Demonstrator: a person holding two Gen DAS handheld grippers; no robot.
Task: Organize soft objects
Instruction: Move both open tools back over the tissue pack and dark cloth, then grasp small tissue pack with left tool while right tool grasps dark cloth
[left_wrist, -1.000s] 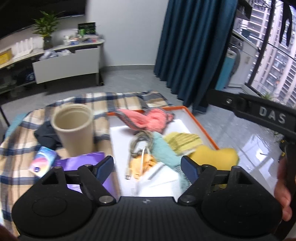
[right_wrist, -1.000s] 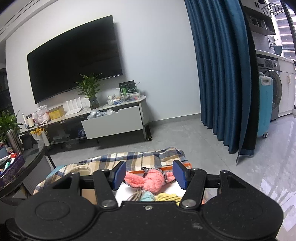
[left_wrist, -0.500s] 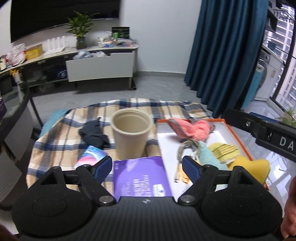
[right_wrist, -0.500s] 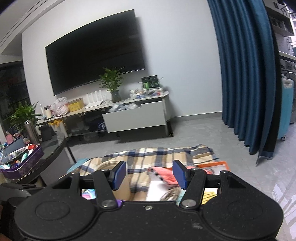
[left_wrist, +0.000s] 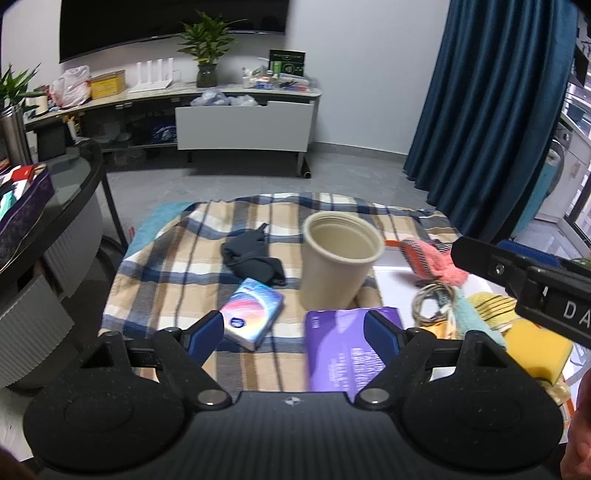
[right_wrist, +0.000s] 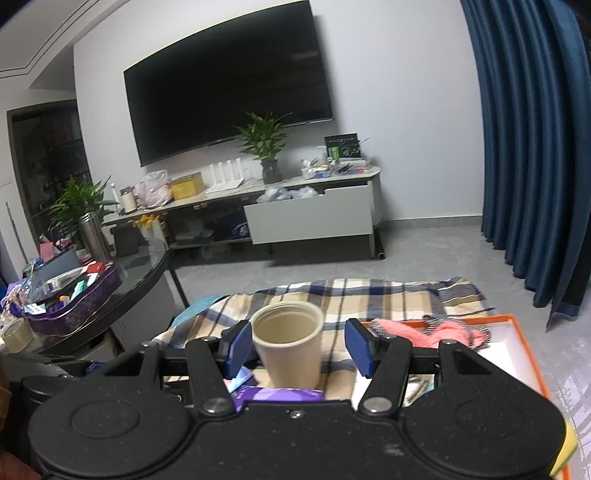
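A beige cup (left_wrist: 338, 258) stands upright on a plaid cloth (left_wrist: 177, 273); it also shows in the right wrist view (right_wrist: 288, 347). A dark sock (left_wrist: 253, 258) lies left of it. A colourful tissue pack (left_wrist: 253, 317) and a purple pack (left_wrist: 347, 354) lie nearer. An orange-rimmed white tray (right_wrist: 517, 332) holds a pink cloth (left_wrist: 432, 258), a teal cloth (left_wrist: 469, 325), a yellow striped cloth (left_wrist: 491, 306) and a yellow sponge (left_wrist: 535, 347). My left gripper (left_wrist: 295, 332) is open above the packs. My right gripper (right_wrist: 297, 347) is open, framing the cup from above.
A coiled cable (left_wrist: 432, 299) lies in the tray. A round glass table (left_wrist: 55, 206) with a purple basket (right_wrist: 77, 302) stands at the left. A TV stand (left_wrist: 240, 118) and blue curtain (left_wrist: 491, 103) are behind. The right gripper's body (left_wrist: 524, 284) crosses the left wrist view.
Both grippers have swung left, from over the tray toward the cup and plaid cloth. Both stay open and empty.
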